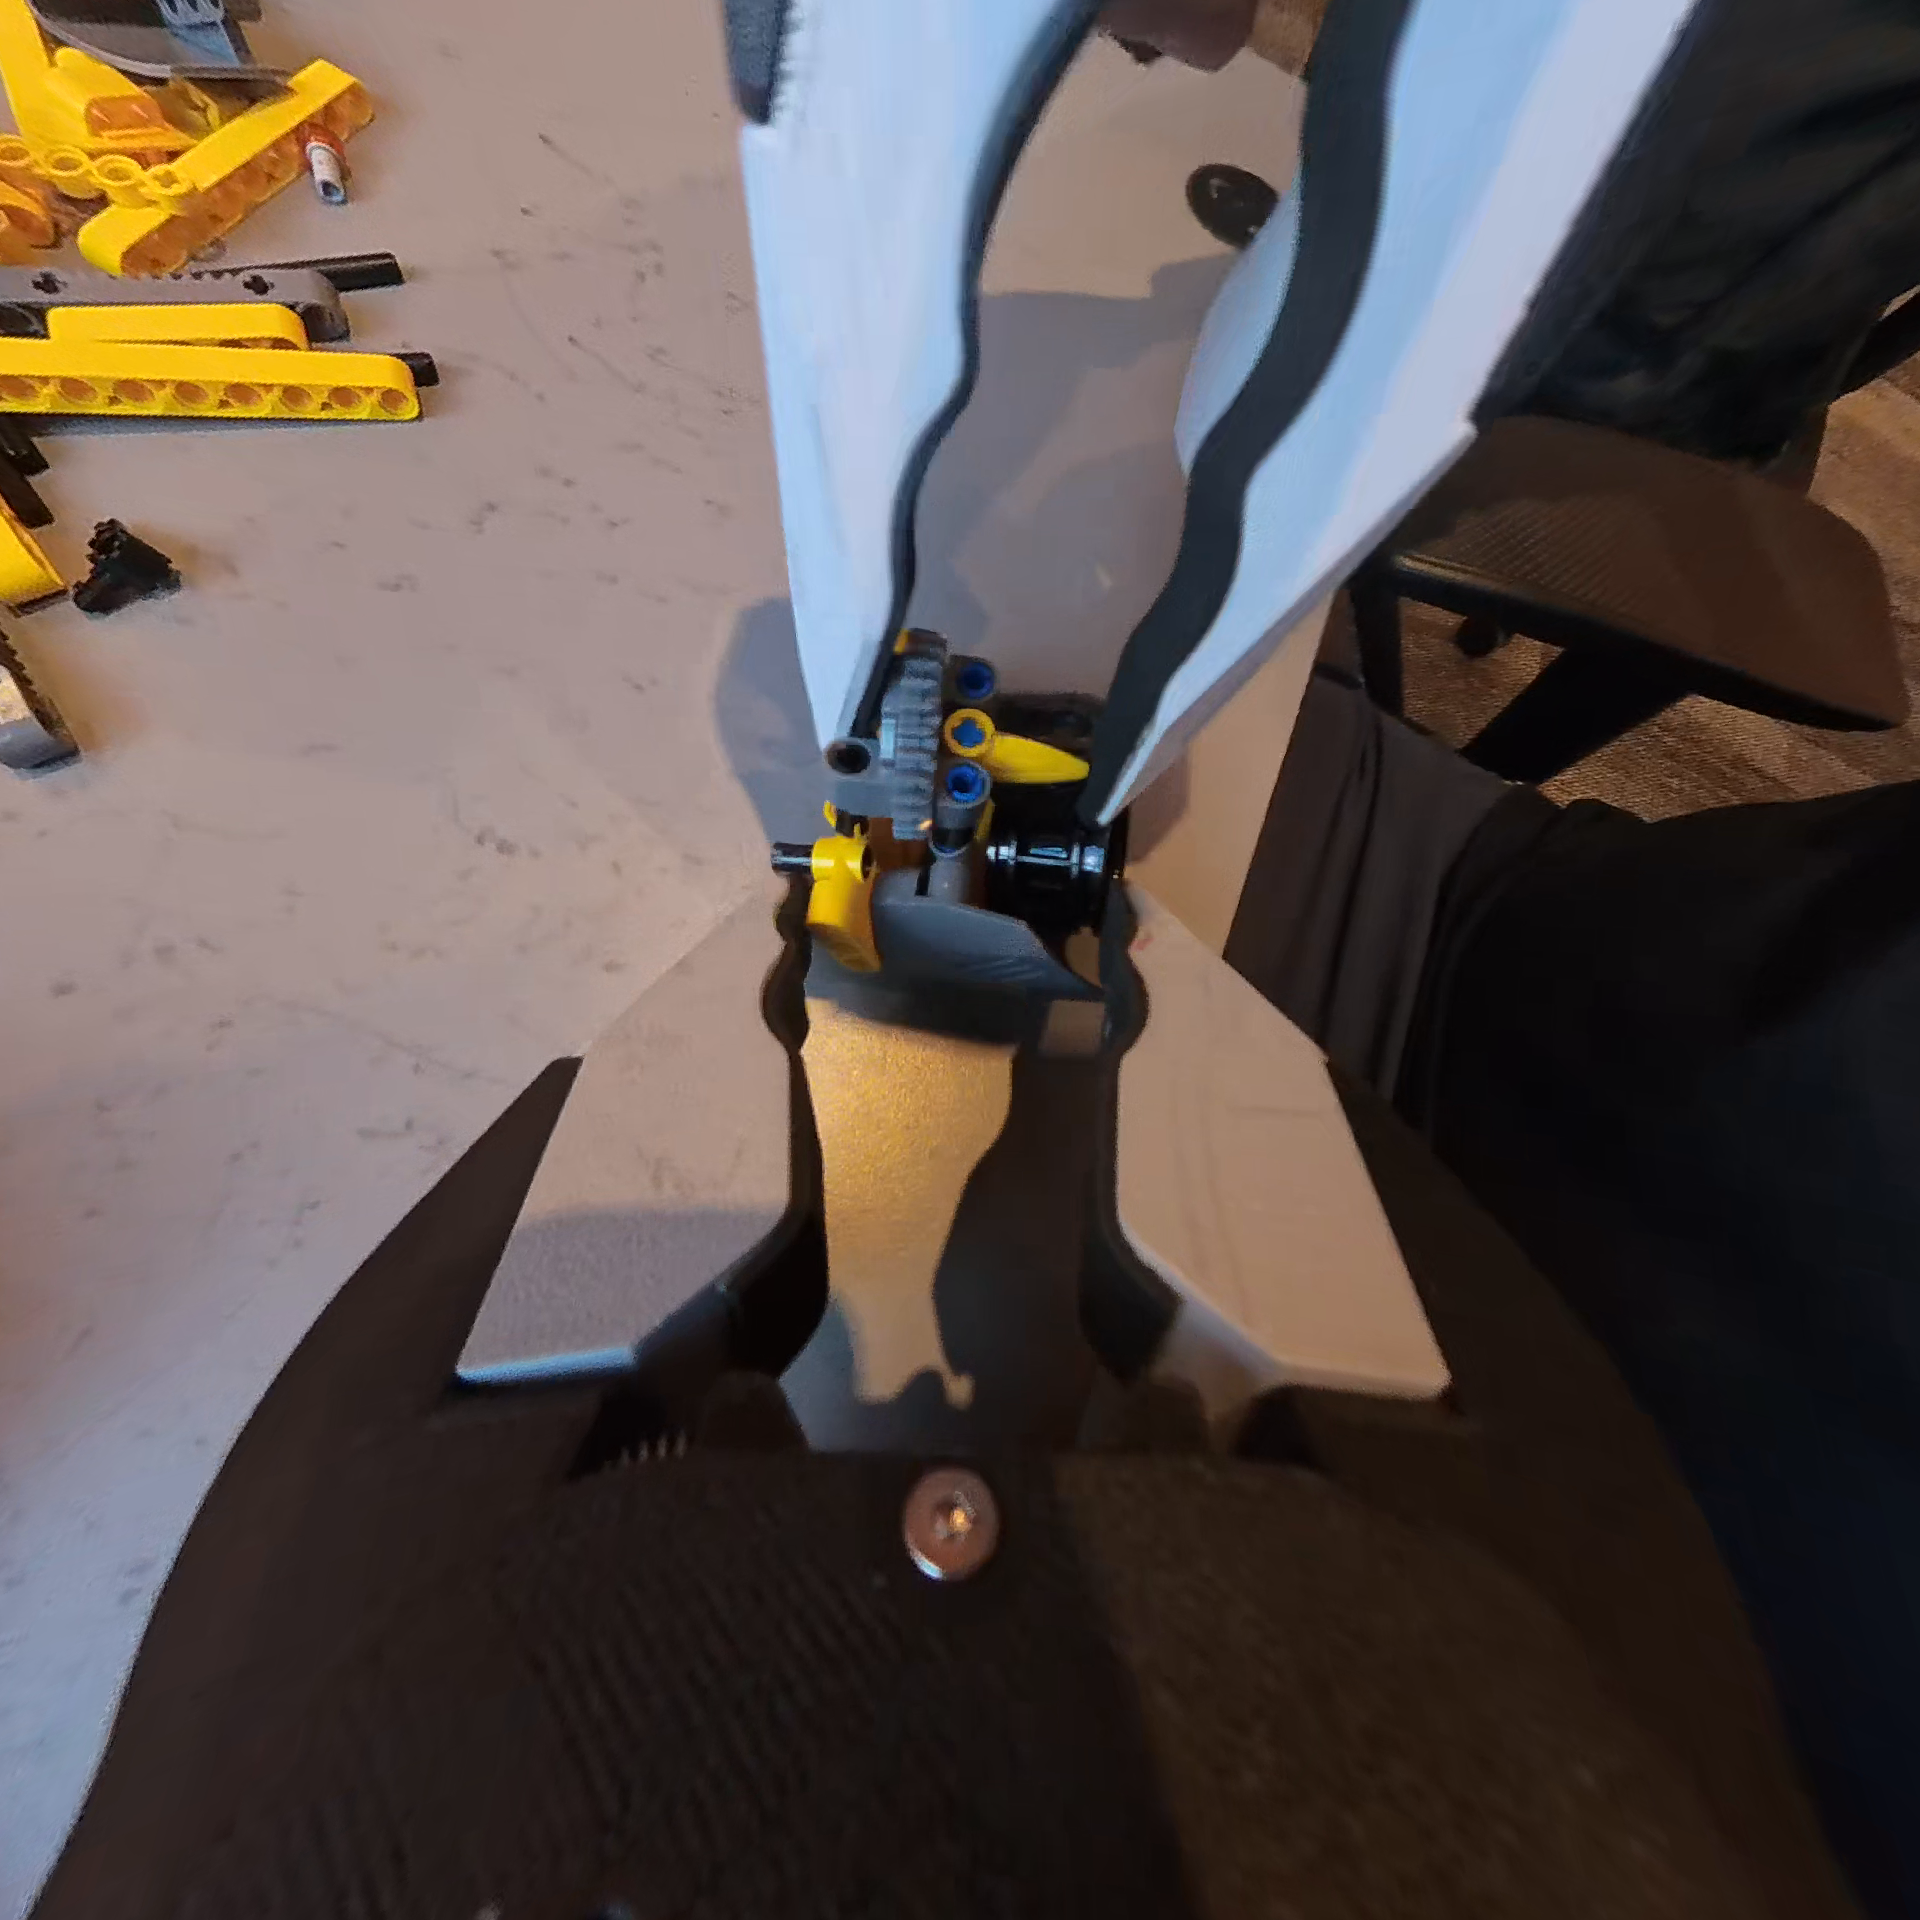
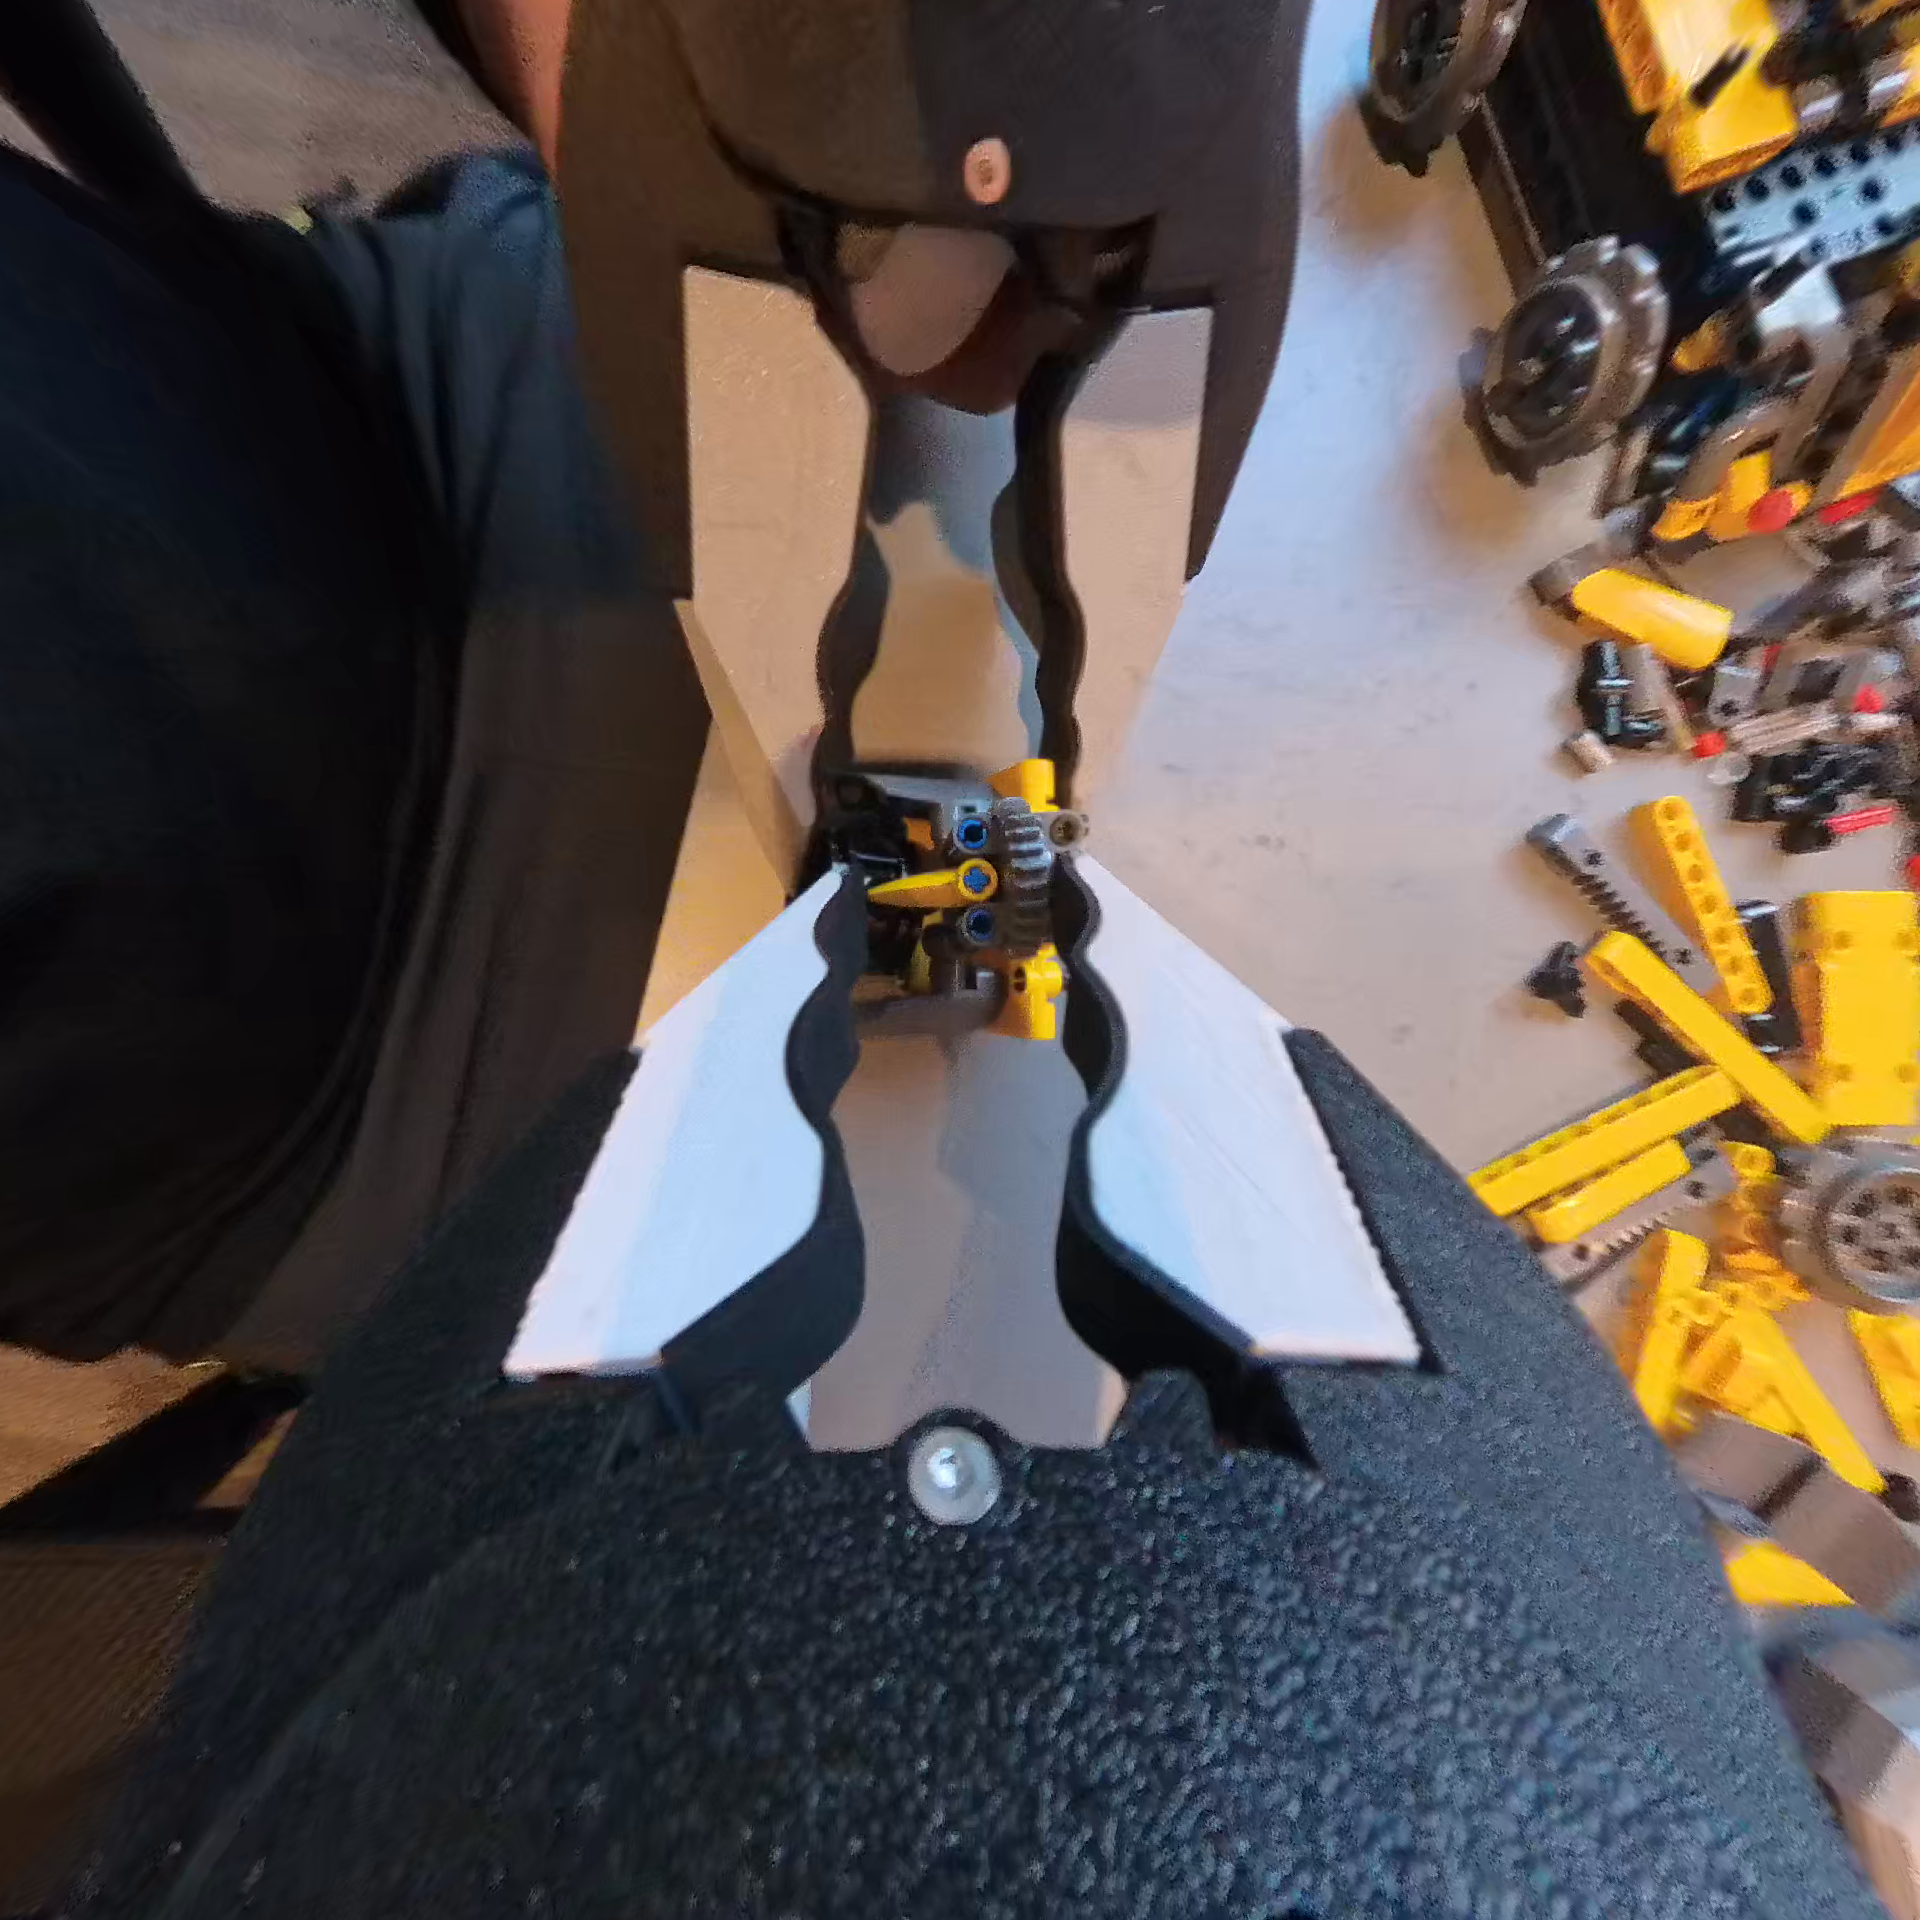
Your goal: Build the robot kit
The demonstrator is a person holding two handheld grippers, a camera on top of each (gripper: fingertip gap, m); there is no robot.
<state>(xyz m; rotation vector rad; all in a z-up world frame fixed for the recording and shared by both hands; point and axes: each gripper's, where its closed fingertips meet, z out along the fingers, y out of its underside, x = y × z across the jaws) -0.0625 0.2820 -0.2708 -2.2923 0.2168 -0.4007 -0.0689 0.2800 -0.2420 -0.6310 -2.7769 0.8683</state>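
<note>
A small brick assembly (image 1: 940, 821), with yellow, grey and black parts, a grey gear and blue pins, is held between both grippers just above the pale table (image 1: 416, 831). My left gripper (image 1: 951, 935) comes from below in its own view and is shut on the assembly's lower end, at a yellow part and a black hub. My right gripper (image 1: 977, 779) comes from above, opposite it, with its jaws closed around the gear end. In the right wrist view the assembly (image 2: 966, 914) sits between the right gripper (image 2: 961, 883) and the left gripper (image 2: 940, 779) facing it.
Yellow beams (image 1: 208, 374), a small black piece (image 1: 120, 566) and a black wheel (image 1: 1231, 197) lie on the table. A heap of loose yellow and grey bricks (image 2: 1714, 1039) and a part-built model with toothed wheels (image 2: 1569, 343) lie to the right. A dark chair (image 1: 1621, 582) and a person's dark clothing (image 2: 208, 727) are beside the table. My two grippers' fingertips are within a few centimetres of each other.
</note>
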